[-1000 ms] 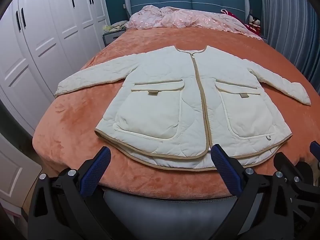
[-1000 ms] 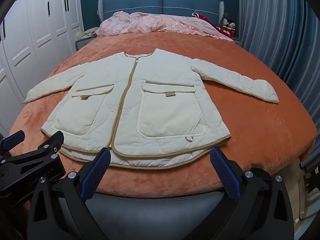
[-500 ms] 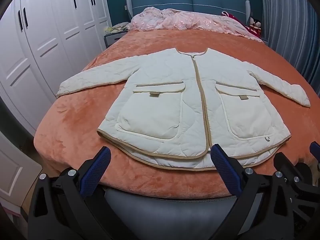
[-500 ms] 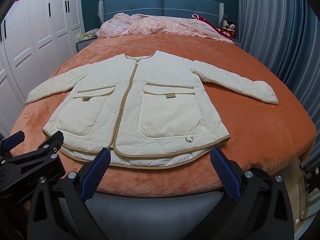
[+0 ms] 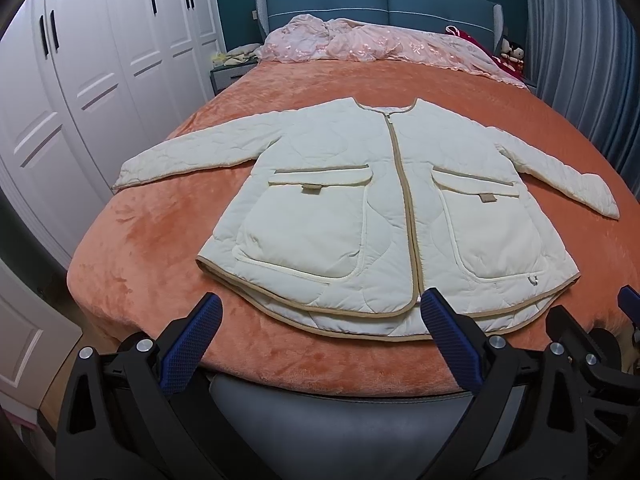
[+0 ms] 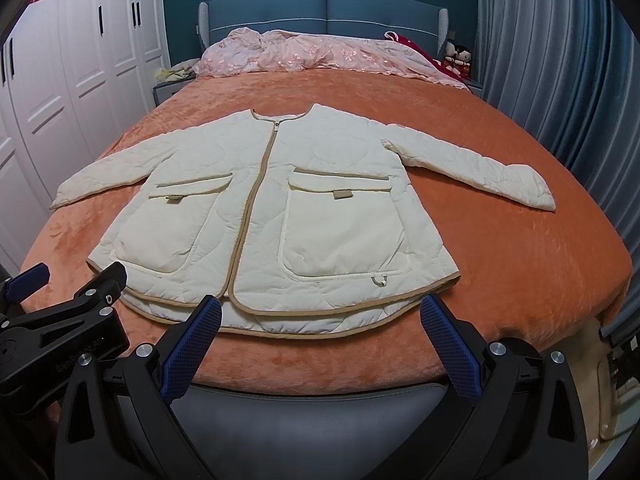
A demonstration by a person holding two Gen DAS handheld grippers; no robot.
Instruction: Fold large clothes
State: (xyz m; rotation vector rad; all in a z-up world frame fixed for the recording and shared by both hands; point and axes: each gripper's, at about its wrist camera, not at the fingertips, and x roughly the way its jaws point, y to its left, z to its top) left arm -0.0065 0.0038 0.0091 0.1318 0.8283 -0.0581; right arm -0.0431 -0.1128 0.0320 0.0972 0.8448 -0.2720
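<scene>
**Jacket flat on bed, both grippers wide and empty**

Left wrist view: cream quilted jacket (image 5: 384, 216) lay face up and zipped on the orange bedspread (image 5: 152, 264), collar toward the blue headboard (image 5: 380, 4), hem toward the camera; both sleeves spread outward, the one on the picture's right ending near the bed's right side; two flap pockets visible, tan trim along zip and hem; a lower hem layer showed beneath the front panels. Left gripper (image 5: 320, 336) stood with jaws wide apart and nothing between them, held short of the hem over the bed's near edge; the right-hand blue pad overlapped the hem line in the picture, contact could not be judged. Part of the right gripper (image 5: 592, 344) entered at lower right, cut off by the frame. Pink bedding (image 5: 384, 44) heaped by the headboard; white wardrobe (image 5: 80, 80) on the left, grey curtain (image 5: 580, 40) on the right; small items at the far right corner too small to make out.

Right wrist view: jacket (image 6: 312, 216) in the same spread pose, a small ring at the near pocket corner; right gripper (image 6: 320, 336) also wide and empty, near the hem; left gripper (image 6: 60, 320) seen side-on at lower left, partly cut off, covering the hem's left corner; lettering on its body too blurred to read.
</scene>
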